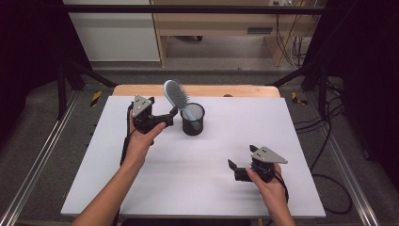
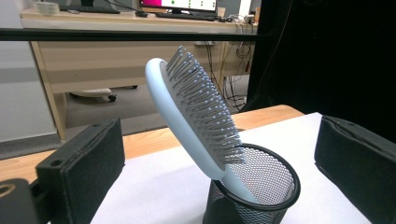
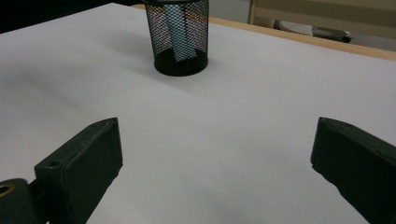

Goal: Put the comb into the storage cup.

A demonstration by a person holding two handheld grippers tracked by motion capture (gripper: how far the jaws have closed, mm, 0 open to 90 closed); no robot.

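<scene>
A light blue hairbrush (image 1: 176, 95) (image 2: 187, 116) with grey bristles stands handle-down in a black mesh cup (image 1: 193, 120) (image 2: 261, 196) at the back middle of the white table. It leans to the left. My left gripper (image 1: 168, 117) (image 2: 219, 156) is just left of the cup, open, its jaws wide on either side of the brush without touching it. My right gripper (image 1: 241, 158) (image 3: 215, 149) hangs open over the front right of the table, empty, and faces the cup (image 3: 180, 37) from a distance.
The white table top (image 1: 197, 188) has a wooden edge (image 1: 211, 90) at the back. Metal rails run along both sides on the floor, with cables at the right. A desk and shelving stand behind the table.
</scene>
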